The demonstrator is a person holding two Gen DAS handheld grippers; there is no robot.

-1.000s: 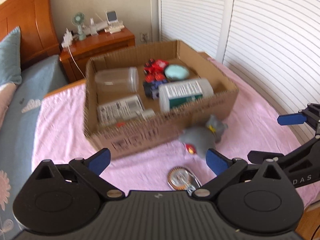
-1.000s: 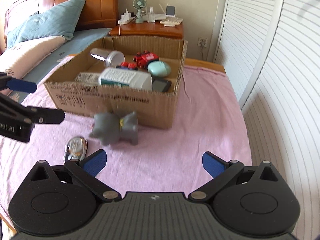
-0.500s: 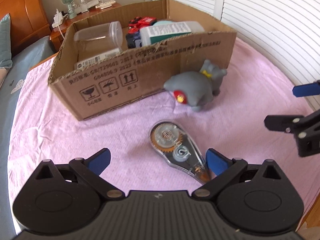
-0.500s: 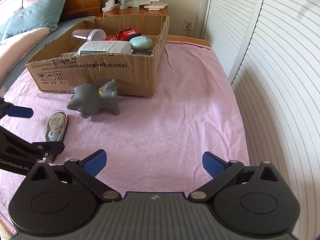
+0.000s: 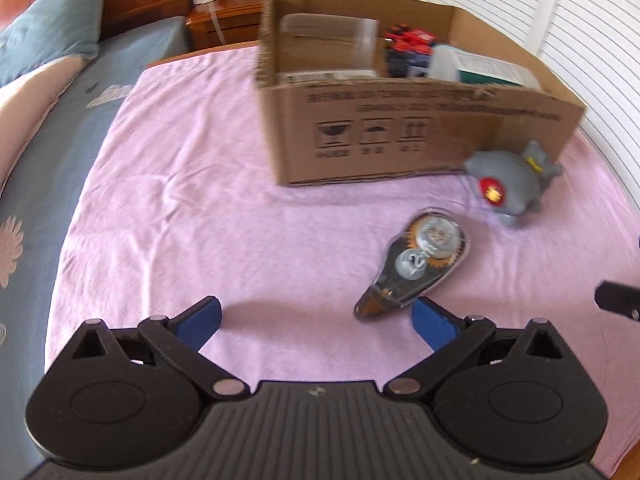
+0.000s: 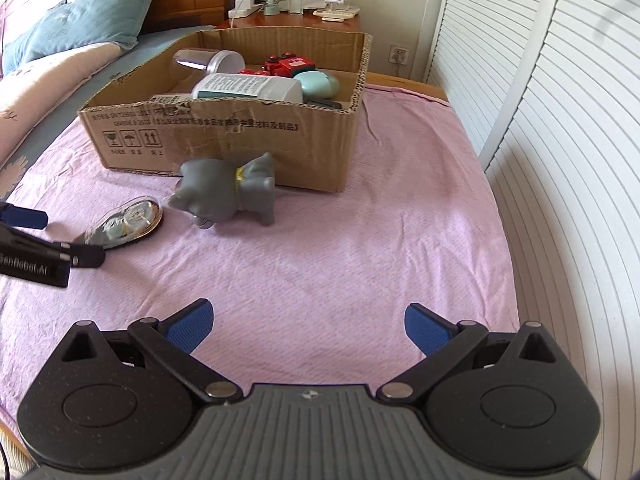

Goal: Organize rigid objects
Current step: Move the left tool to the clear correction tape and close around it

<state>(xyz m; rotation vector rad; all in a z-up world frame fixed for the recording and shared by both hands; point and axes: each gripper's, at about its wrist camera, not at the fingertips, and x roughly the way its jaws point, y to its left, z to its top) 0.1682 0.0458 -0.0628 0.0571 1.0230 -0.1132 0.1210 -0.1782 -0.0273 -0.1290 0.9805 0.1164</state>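
Claws [image 5: 316, 320] [image 6: 306, 322] both spread, empty; tape dispenser [image 5: 420, 266] beside left one

The toy cat [image 6: 228, 190] stands just before the cardboard box [image 6: 224, 136]; the tape dispenser [image 6: 124, 222] lies left of the cat; bottles lie inside the box.

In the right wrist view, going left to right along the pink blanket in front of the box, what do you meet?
Left gripper → correction tape dispenser → grey toy animal → bare pink blanket → white louvered doors.
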